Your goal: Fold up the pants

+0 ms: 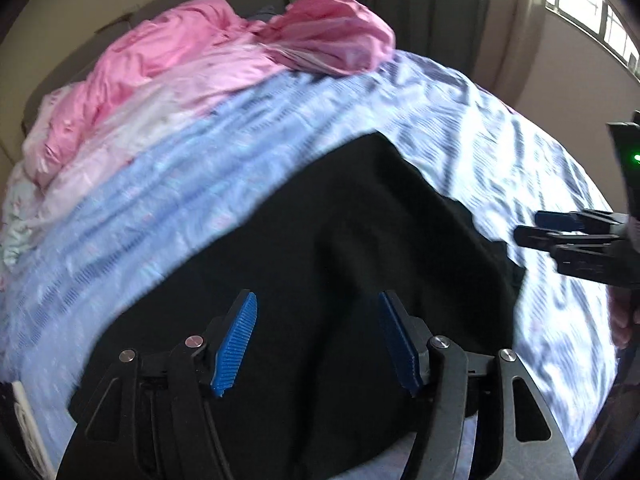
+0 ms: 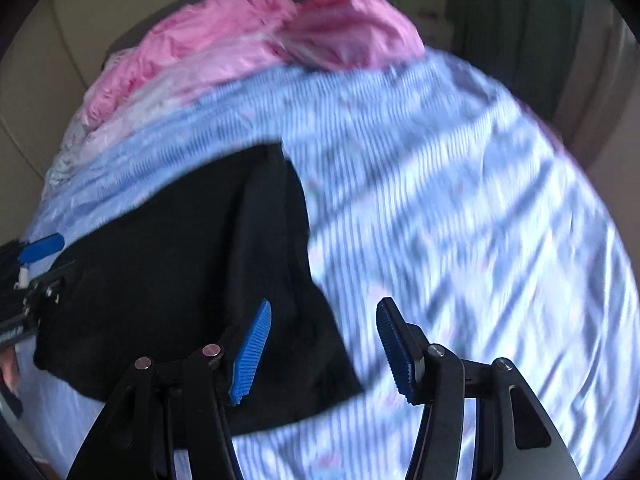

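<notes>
Cream walls (image 1: 580,92) and a window (image 1: 592,8) are seen behind the bed (image 1: 460,120); black pants (image 1: 320,240) are laid on its striped sheet (image 2: 460,220), pink bedding (image 1: 180,52) bunched behind. Both hand-held grippers, left (image 1: 316,340) and right (image 2: 324,348), are held apart, nothing gripped.

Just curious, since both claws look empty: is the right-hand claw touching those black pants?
Apart. In the right wrist view the right claw stands open with nothing between its blue pads, hanging above the edge of the black pants on the bed.

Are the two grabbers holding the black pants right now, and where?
No. Both the left gripper and right gripper have open jaws with nothing between them; the black pants lie loose on the bed.
</notes>
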Demonstrator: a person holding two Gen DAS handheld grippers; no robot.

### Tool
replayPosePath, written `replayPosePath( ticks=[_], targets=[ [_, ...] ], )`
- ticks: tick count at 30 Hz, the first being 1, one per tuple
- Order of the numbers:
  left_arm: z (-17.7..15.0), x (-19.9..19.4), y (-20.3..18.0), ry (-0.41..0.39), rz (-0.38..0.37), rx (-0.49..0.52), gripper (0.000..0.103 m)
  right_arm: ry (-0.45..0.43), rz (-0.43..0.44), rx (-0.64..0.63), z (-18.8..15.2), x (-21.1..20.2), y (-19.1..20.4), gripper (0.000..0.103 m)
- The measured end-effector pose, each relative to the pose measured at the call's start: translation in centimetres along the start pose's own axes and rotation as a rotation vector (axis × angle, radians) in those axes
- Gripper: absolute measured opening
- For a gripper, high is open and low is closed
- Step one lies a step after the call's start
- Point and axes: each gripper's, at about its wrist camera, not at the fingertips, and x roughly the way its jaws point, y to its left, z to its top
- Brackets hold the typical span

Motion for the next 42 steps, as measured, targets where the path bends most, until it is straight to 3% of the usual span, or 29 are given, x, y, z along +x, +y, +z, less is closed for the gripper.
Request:
replayPosePath(
  ticks=[5,11,12,16,19,23,26,28,29,31,35,38,42],
  targets=[
    [-1.2,0.6,-2.9,0.035,-0.011,0.006,0.062,0.019,0.019,-0.015,-1.1,1.4,0.1,0.052],
    [-1.6,0.7,-3.0,0.056,-0.003,-0.038,0.062,0.062,0.035,-0.038,-0.3,3.8,0.7,0.052],
    [-1.7,0.7,-3.0,0.061,0.001,-0.043,0.062,0.078,0.037,-0.04,-0.5,4.2,0.7,0.048],
    [-2.2,0.2,-3.2,0.069,0.008,-0.05,0.062,0.15,0.035,-0.038,-1.4,5.6,0.4,0.008],
    [-2.6,0.0,-3.4,0.073,0.013,-0.061,0.062,0.129,0.031,0.024,-2.2,4.2,-0.8,0.005],
    [-3.4,0.3,-2.7,0.107,0.014,-0.115,0.062,0.087,0.01,0.145,-3.3,1.8,-3.3,0.005],
    [-4.4,0.4,-1.8,0.129,0.053,-0.158,0.062,0.082,-0.061,0.181,-3.9,1.4,-4.5,0.008],
    [-5.1,-0.1,-1.2,0.129,0.069,-0.184,0.062,0.07,-0.119,0.18,-3.9,0.4,-4.7,0.033],
    [-5.5,-0.4,-1.0,0.13,0.069,-0.194,0.062,0.045,-0.123,0.185,-4.0,-0.4,-4.5,0.036],
    [-6.5,-1.2,-0.3,0.126,0.067,-0.215,0.063,0.0,-0.072,0.178,-4.5,-2.7,-3.5,0.036],
    [-9.3,-3.2,1.4,0.126,0.066,-0.268,0.066,0.004,0.07,0.067,-6.2,-5.1,0.2,0.036],
    [-11.7,-4.5,2.9,0.139,0.082,-0.333,0.068,0.053,0.2,-0.046,-8.4,-5.3,4.4,0.036],
    [-14.9,-5.0,4.4,0.183,0.109,-0.411,0.069,0.133,0.273,-0.167,-10.9,-3.7,8.4,0.036]
  ],
)
